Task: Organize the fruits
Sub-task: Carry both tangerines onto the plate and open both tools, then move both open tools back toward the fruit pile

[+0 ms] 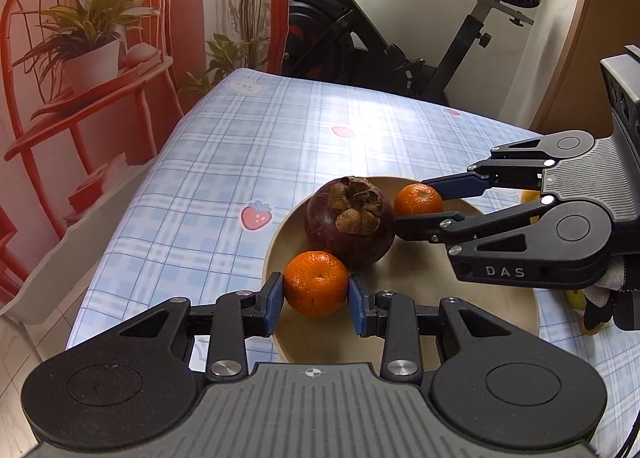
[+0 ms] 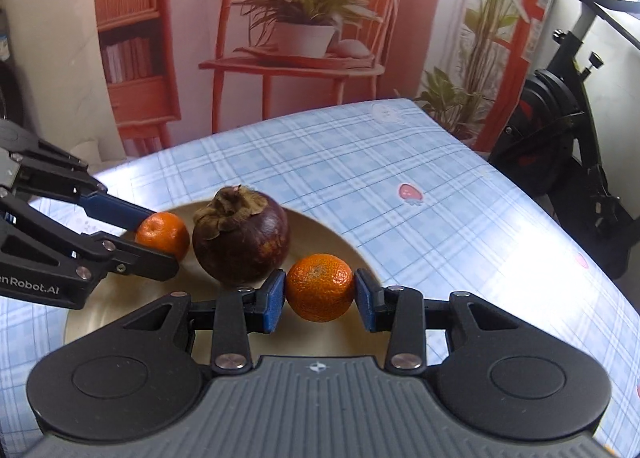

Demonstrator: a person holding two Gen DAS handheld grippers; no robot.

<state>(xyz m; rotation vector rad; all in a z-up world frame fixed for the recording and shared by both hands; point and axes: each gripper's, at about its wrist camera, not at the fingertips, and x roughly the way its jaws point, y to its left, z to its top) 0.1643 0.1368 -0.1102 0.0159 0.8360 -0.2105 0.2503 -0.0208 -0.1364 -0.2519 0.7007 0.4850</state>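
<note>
A beige plate (image 1: 420, 298) (image 2: 132, 310) on the blue checked tablecloth holds a dark purple mangosteen (image 1: 350, 228) (image 2: 240, 236), upright with its dry calyx on top. My left gripper (image 1: 316, 290) (image 2: 162, 238) is shut on a small tangerine (image 1: 316, 276) (image 2: 164, 230), just at the plate's near rim in the left wrist view. My right gripper (image 2: 320, 294) (image 1: 416, 204) is shut on a second tangerine (image 2: 320, 282) (image 1: 418, 198) on the other side of the mangosteen. Both tangerines sit close beside the mangosteen, over the plate.
Yellow fruit (image 1: 576, 298) shows partly behind the right gripper's body, next to a gloved hand (image 1: 600, 290). An exercise bike (image 1: 360, 38) (image 2: 568, 138) stands past the table's far edge. A printed backdrop with a red chair (image 2: 300, 38) lines the other side.
</note>
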